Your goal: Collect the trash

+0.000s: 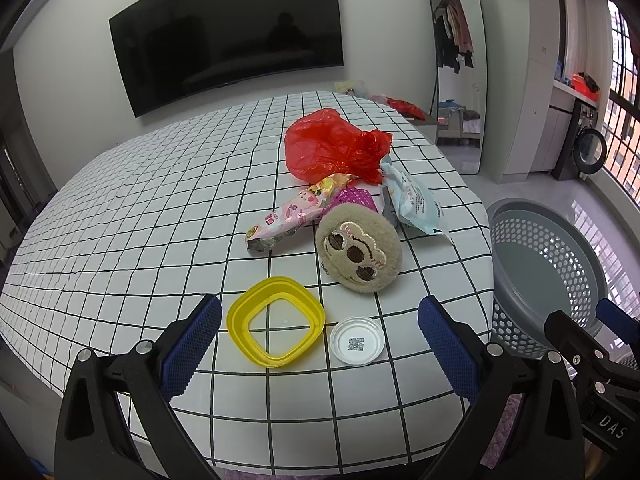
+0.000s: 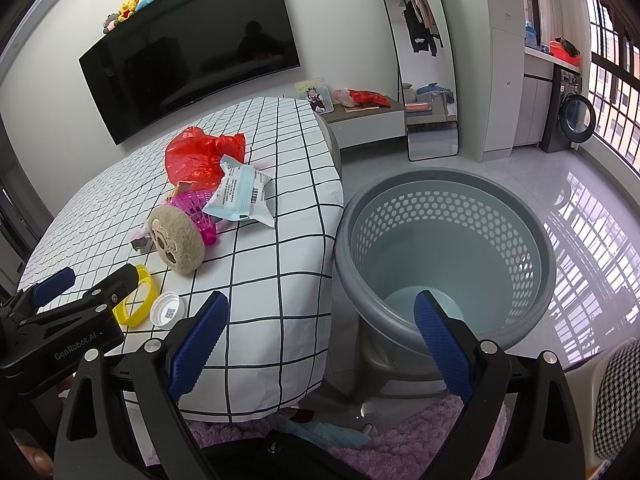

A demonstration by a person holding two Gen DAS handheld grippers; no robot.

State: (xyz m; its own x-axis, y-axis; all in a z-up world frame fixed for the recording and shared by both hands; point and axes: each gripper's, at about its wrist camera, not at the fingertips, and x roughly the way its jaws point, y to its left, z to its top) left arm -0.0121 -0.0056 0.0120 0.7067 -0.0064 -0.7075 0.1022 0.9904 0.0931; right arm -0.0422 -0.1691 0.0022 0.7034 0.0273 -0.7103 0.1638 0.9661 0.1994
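Observation:
On the checked tablecloth lie a yellow square ring lid [image 1: 276,322], a white round cap [image 1: 357,341], a tan plush face [image 1: 357,253], a pink snack wrapper [image 1: 294,216], a magenta mesh piece [image 1: 354,196], a light-blue wipes packet [image 1: 414,196] and a red plastic bag [image 1: 332,144]. My left gripper [image 1: 320,332] is open and empty, its fingers either side of the lid and cap, just above the table. My right gripper [image 2: 320,332] is open and empty, hovering between the table edge and the grey perforated basket [image 2: 444,248]. The same litter shows in the right wrist view: bag [image 2: 200,152], packet [image 2: 240,196].
The grey basket [image 1: 548,264] stands on a stool right of the table. A purple fluffy rug [image 2: 400,440] lies below. A wall TV [image 1: 228,32], a standing mirror [image 2: 424,60] and a low side table [image 2: 368,116] are behind.

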